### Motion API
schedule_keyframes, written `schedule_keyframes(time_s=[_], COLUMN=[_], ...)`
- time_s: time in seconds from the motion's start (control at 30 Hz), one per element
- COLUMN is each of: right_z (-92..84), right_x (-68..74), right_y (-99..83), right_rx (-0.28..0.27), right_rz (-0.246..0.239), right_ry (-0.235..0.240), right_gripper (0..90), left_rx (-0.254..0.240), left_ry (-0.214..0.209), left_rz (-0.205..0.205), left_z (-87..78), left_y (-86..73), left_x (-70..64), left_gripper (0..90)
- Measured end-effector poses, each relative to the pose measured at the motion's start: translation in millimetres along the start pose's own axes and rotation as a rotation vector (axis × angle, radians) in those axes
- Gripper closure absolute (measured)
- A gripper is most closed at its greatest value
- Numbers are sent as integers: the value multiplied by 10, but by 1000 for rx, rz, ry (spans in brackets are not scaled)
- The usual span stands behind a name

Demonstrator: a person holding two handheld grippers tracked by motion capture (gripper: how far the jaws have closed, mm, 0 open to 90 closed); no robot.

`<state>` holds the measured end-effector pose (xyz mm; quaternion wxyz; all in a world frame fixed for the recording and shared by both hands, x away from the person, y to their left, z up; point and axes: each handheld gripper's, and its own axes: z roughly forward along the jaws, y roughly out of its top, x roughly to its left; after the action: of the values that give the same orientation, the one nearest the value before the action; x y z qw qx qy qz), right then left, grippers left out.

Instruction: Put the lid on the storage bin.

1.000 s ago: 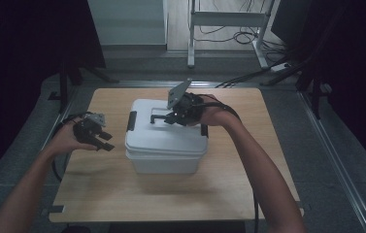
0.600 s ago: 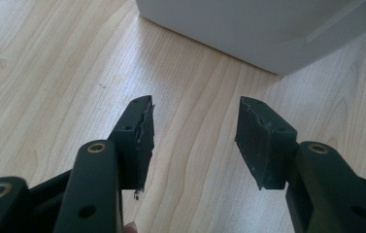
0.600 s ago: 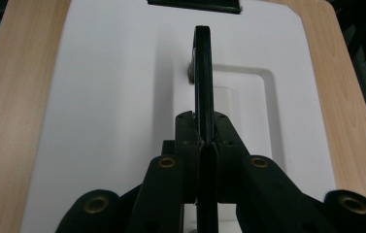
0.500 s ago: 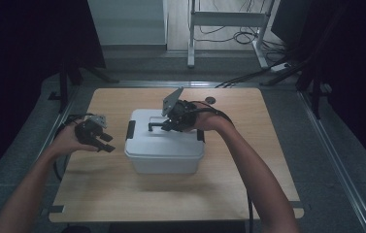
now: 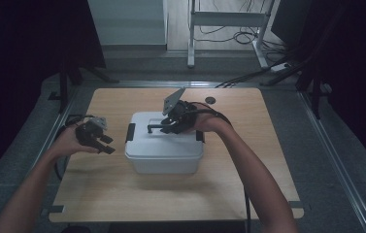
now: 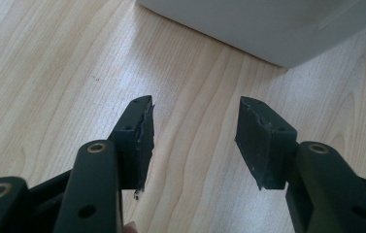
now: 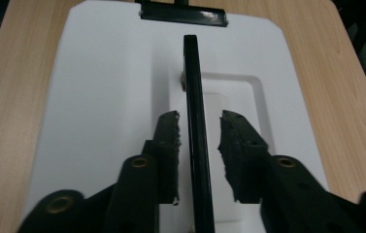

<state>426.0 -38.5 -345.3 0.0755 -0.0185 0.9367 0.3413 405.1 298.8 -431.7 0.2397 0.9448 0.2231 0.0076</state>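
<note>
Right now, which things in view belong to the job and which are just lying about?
In the job:
white lidded box
its black handle, between the just-opened jaws of the right gripper, pads off it

Lying about:
left gripper, open over the table
cables on the floor

Room dim, dark at both sides; light falls from the far end, brightest on the floor [image 5: 132, 24] behind the tabletop [image 5: 122, 194]. Soft shadow beside the white box [image 5: 166, 150]. Tool cameras brighter, sharp up close, slightly soft farther off.

A dim lab: wooden table [image 5: 122, 204] on a railed platform, cables [image 5: 229, 36] across the floor
</note>
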Motion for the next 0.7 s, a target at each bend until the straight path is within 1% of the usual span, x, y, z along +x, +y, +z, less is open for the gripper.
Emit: schedule_keyframes(time_s=[0.03,0.13,0.27,0.53,0.63,0.67,0.7], right_z=[-21,-108,-196,-507,-625,-648,-690], right_x=[1,14,41,127,165,175,190], right_y=[-9,-57,-146,-325,-434,-464,-516], right_rx=[-14,-27,-29,-94,-116,-123,-130], right_rz=[7,29,54,101,128,135,147], right_ry=[-8,-44,-65,-117,-151,-159,-165], right_gripper=[587,540,524,509,502,502,502], left_rx=[-9,-14,-15,-20,-22,-15,-23], left_ry=[0,1,0,4,5,7,6], left_rz=[-7,-7,-9,-8,-3,5,-3], left_z=[0,1,10,-9,-14,-16,-10], left_y=[-2,-6,-9,11,27,32,33], left_x=[-2,-1,-20,-49,-57,-53,-61], left_gripper=[486,486,485,485,484,484,485])
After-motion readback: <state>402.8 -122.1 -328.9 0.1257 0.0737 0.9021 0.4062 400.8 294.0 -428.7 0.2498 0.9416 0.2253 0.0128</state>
